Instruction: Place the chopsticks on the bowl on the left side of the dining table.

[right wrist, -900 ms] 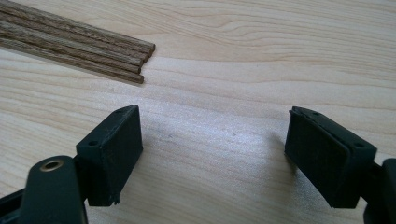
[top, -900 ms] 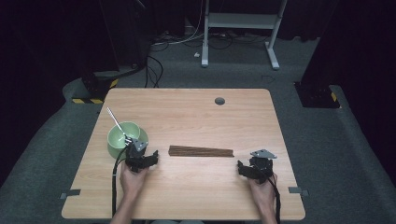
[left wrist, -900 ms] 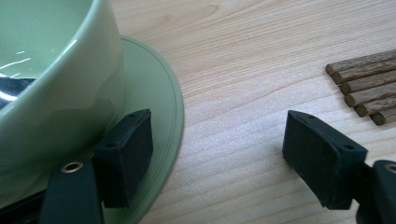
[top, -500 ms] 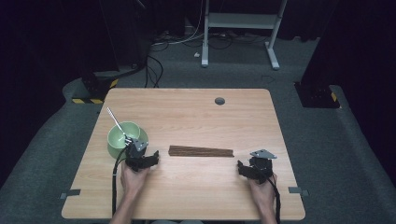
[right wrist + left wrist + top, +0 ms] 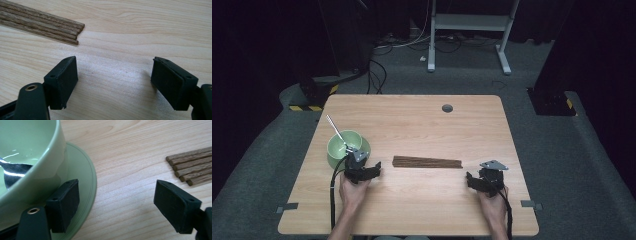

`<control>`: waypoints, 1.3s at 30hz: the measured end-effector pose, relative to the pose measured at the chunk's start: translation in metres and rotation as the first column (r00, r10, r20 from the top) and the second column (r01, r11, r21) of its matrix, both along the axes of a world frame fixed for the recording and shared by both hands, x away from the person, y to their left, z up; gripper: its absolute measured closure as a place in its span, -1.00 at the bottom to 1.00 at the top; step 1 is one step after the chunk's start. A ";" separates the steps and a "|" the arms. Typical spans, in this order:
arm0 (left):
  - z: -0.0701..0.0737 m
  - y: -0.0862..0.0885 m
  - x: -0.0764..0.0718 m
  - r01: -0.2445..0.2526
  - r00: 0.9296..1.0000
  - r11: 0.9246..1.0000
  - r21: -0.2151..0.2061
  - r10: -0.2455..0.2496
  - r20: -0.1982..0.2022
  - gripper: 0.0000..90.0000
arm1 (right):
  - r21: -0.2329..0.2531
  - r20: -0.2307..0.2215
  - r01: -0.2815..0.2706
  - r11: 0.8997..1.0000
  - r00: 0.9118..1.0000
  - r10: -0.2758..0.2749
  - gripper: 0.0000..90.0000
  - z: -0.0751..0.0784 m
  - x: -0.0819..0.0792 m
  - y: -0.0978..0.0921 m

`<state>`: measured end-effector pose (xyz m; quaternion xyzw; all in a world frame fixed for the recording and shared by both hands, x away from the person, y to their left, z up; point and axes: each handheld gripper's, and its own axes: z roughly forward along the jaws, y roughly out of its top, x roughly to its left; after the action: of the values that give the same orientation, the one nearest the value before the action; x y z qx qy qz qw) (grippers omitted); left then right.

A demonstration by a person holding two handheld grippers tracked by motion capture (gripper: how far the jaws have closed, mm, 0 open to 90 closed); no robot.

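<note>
Both hand-held grippers rest low at the near side of the tabletop (image 5: 422,125), each with its jaws spread wide and nothing between them. The left hand-held gripper (image 5: 362,171) sits at the near left, the right hand-held gripper (image 5: 484,181) at the near right, and the bundle of wooden sticks (image 5: 427,162) lies between them, slightly farther from the person than either.

The sticks lie flat with their long axis running left to right across the tabletop. So each end of the bundle points toward one gripper: the left end is just right of the left hand-held gripper, the right end is just left of and beyond the right one. In the left gripper view the stick ends (image 5: 192,166) show at the right, ahead of the right-hand jaw; in the right gripper view they (image 5: 47,26) show at the far left, ahead of the left-hand jaw. Neither gripper touches them. The left one looks a little nearer to its end of the bundle, I judge.

Bare wood lies between each gripper and the sticks, so nothing blocks a reach from either side.

Close by the left hand-held gripper, on its left and a little farther off, stands a green bowl (image 5: 343,145) on a green saucer (image 5: 80,170), with a metal spoon (image 5: 336,130) leaning in it. One jaw hangs over the saucer's rim, right beside the bowl's wall.

Farther off, a small round hole (image 5: 447,108) sits near the far edge.
</note>
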<state>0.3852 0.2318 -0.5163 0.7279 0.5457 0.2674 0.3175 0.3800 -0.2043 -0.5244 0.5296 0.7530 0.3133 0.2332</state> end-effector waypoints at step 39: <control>0.026 -0.015 -0.011 0.158 0.987 0.980 -0.117 -0.158 0.010 -0.59 | 0.000 0.000 0.001 1.000 1.000 -0.001 -0.53 0.000 0.000 0.000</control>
<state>0.3739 0.2171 -0.4908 0.7490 0.5009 0.2088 0.3802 0.3800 -0.2043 -0.5244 0.5302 0.7525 0.3132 0.2333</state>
